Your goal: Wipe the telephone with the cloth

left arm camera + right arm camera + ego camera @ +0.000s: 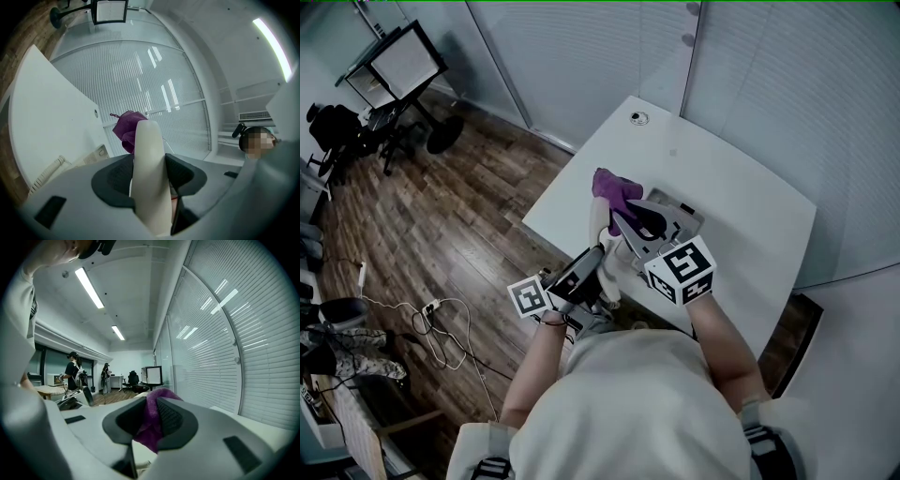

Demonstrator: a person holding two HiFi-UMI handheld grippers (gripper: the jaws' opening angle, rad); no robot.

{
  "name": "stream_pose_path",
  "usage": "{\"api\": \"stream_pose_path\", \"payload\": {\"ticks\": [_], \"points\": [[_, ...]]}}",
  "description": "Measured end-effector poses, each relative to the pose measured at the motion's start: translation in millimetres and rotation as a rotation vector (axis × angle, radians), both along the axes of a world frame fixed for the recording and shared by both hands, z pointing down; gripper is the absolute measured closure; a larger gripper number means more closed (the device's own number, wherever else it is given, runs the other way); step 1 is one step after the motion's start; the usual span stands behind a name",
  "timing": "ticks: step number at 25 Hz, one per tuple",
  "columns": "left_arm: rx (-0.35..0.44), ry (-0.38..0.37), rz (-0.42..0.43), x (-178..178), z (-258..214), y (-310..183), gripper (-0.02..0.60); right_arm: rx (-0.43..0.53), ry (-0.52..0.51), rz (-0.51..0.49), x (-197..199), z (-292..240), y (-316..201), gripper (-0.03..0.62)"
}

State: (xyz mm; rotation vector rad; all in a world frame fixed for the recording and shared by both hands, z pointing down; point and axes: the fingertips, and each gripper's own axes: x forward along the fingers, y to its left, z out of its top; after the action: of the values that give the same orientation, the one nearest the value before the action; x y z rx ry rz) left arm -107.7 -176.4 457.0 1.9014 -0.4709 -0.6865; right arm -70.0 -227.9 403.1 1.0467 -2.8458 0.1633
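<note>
I count two tongs, the left tongs (pixel 150 173) and the right tongs (pixel 152 418). One handset (pixel 149 140) sits between the left pair, one purple cloth (pixel 609 186) between the right pair, one telephone base (pixel 686 217) just beyond both, one worktop (pixel 741 206) beneath them.

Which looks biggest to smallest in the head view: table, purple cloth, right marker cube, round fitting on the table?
1. table
2. right marker cube, though it sits nearer the camera, so its lead over the cloth is unsure
3. cloth, partly hidden
4. round fitting
</note>
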Motion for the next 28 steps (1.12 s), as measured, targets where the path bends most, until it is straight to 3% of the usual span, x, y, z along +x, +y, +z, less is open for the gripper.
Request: {"api": "stream_pose_path", "payload": {"ticks": [28], "points": [[-0.014,0.024,-0.030,-4.2,-5.0,-10.7,0.357,-0.048,0.055,-0.110,-16.4,19.2,24.9,0.514]]}}
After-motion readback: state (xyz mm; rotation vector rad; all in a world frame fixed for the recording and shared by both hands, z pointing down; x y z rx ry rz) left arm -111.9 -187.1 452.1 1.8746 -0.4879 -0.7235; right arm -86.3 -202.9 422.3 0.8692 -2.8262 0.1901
